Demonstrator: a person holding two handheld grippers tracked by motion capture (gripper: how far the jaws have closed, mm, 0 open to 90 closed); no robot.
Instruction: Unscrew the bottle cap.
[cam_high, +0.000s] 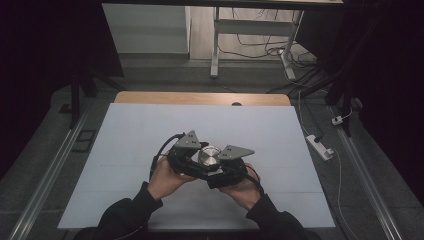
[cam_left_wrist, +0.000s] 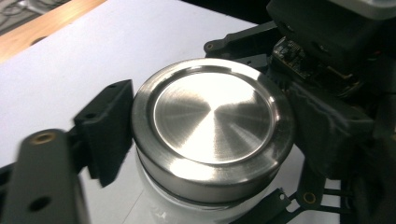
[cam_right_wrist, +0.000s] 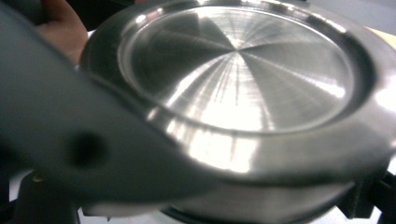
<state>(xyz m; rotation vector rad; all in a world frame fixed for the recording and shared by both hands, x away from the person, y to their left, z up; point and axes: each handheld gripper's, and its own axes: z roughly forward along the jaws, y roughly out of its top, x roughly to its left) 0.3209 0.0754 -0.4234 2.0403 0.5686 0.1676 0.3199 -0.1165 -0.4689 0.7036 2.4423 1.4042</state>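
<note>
A white jar (cam_left_wrist: 163, 211) with a round brushed-steel lid (cam_high: 209, 156) stands on the white table top (cam_high: 150, 125), between my two grippers. My left gripper (cam_high: 191, 152) comes in from the left. In the left gripper view its black pad (cam_left_wrist: 105, 126) presses on the lid's (cam_left_wrist: 212, 121) rim, and the left gripper (cam_left_wrist: 212, 137) is shut on the lid. My right gripper (cam_high: 228, 161) comes in from the right. The right gripper (cam_right_wrist: 224, 189) sits just under the lid (cam_right_wrist: 238, 70), with one blurred grey finger (cam_right_wrist: 70, 126) against the jar's side.
The white sheet covers a wooden table whose far edge (cam_high: 200, 98) shows bare. Beyond it stand a desk frame (cam_high: 216, 45) and loose floor cables (cam_high: 260, 50). A white power strip (cam_high: 320, 146) lies on the floor at the right. Both hands (cam_high: 165, 177) rest low at the front.
</note>
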